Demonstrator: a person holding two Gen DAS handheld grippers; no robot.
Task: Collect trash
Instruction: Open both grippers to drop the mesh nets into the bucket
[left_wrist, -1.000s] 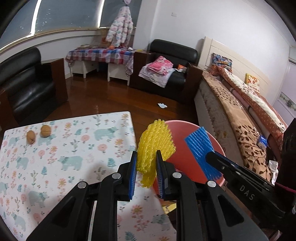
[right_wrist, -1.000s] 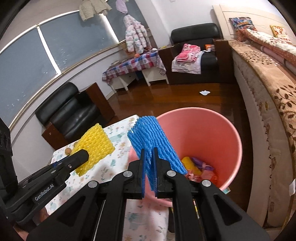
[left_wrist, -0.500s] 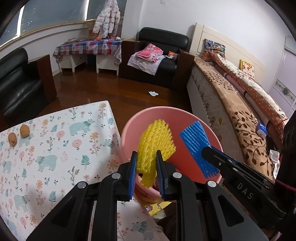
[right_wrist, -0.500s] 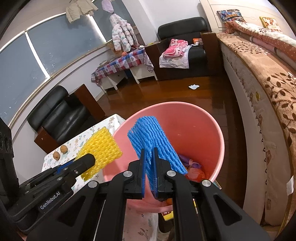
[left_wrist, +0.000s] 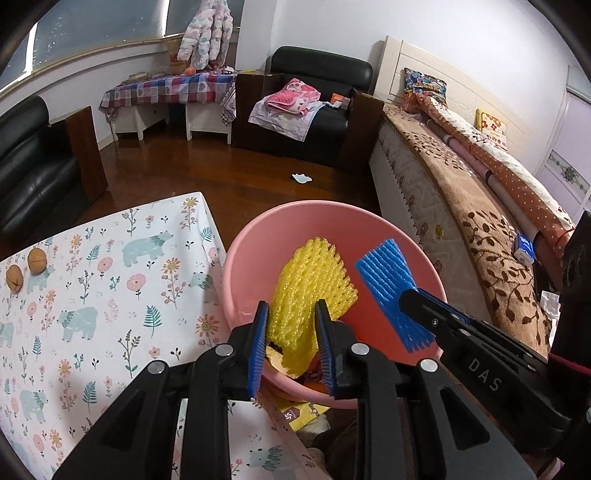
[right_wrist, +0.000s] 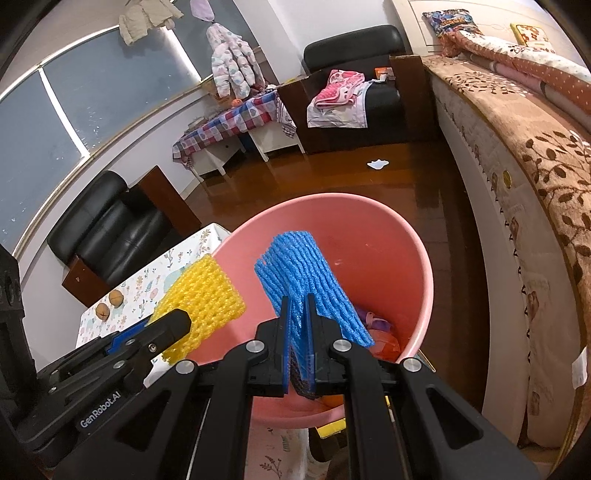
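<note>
Left hand-held gripper (left_wrist: 291, 332) spreading apart around yellow net (left_wrist: 310, 291) over pink bin (left_wrist: 236, 266), right hand-held gripper (right_wrist: 297, 332) clamping blue net (right_wrist: 303, 273) above the bin at desk's (left_wrist: 92, 295) 3 o'clock edge

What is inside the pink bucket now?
In the pink bucket lie colourful scraps, purple and orange. The blue foam net and yellow foam net hide the rest of the bottom.

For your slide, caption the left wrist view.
Left gripper opens around yellow foam net over pink bin; right gripper's blue net waits.
</note>
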